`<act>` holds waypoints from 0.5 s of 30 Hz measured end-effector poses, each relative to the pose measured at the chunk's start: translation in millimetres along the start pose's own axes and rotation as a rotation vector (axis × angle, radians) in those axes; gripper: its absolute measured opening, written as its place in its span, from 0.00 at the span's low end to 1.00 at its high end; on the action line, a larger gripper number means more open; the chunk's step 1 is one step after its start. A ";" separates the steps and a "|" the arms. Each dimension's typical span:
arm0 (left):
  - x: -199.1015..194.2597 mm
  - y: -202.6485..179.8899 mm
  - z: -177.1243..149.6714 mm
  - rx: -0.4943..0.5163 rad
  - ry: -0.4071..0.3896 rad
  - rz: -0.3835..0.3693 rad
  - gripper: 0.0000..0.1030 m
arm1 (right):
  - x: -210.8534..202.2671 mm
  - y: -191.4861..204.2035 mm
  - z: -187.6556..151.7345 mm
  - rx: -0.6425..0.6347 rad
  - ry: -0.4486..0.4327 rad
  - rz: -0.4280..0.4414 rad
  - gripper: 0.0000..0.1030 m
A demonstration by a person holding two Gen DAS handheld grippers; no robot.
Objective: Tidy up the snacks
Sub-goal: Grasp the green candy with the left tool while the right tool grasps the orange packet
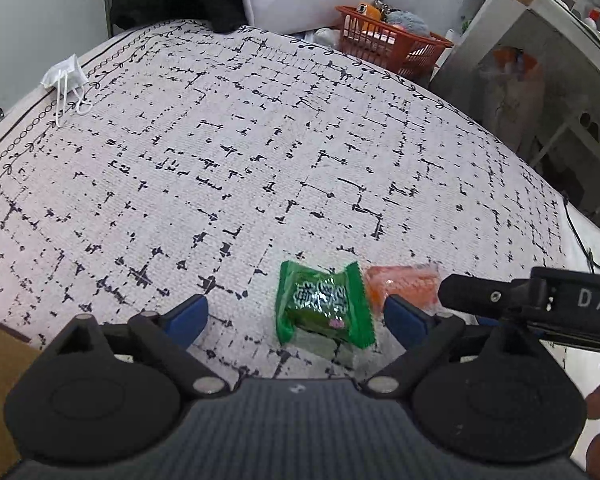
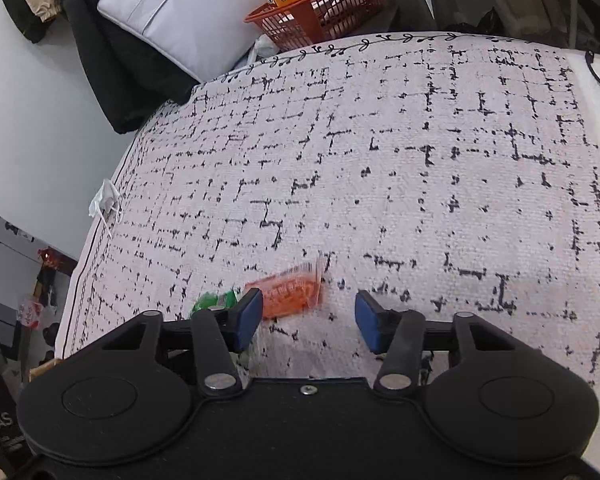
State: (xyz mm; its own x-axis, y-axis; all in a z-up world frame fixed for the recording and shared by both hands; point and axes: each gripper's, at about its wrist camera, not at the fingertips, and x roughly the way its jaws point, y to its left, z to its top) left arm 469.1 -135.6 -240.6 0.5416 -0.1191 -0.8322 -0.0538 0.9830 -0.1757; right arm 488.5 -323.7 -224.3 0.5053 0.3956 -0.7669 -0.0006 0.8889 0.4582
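Observation:
A green snack packet [image 1: 325, 307] lies on the patterned cloth between my left gripper's [image 1: 296, 318] open fingers, nearer the right pad. An orange snack packet [image 1: 400, 285] lies just right of it, blurred, behind the right blue pad. In the right wrist view the orange packet [image 2: 290, 290] lies just ahead of my open right gripper [image 2: 308, 318], next to its left pad, and the green packet [image 2: 214, 302] peeks out behind that finger. Both grippers are empty. The right gripper's body shows at the left wrist view's right edge [image 1: 540, 300].
The white cloth with black marks [image 1: 260, 152] covers the surface. A white face mask [image 1: 66, 76] lies at its far left edge. An orange basket [image 1: 388, 40] with items stands beyond the far edge, by a white pillow [image 2: 180, 4] and dark clothing [image 2: 112, 64].

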 end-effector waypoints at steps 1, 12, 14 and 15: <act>2.7 0.2 0.7 -0.001 0.000 0.000 0.88 | 1.8 0.2 1.6 0.004 0.001 -0.002 0.43; 11.2 8.5 0.2 -0.043 -0.019 -0.005 0.79 | 26.4 16.8 10.2 -0.049 0.030 -0.040 0.53; 9.9 10.6 -1.2 -0.052 -0.023 -0.006 0.78 | 30.3 23.0 11.0 -0.079 0.040 -0.042 0.62; 9.5 11.5 -2.0 -0.055 -0.025 -0.002 0.72 | 32.1 26.1 11.3 -0.095 0.043 -0.044 0.65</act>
State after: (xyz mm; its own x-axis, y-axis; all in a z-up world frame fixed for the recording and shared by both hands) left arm 472.0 -125.7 -251.5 0.5627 -0.1165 -0.8184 -0.0986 0.9735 -0.2063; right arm 514.5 -290.4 -231.9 0.4689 0.3634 -0.8050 -0.0619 0.9227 0.3805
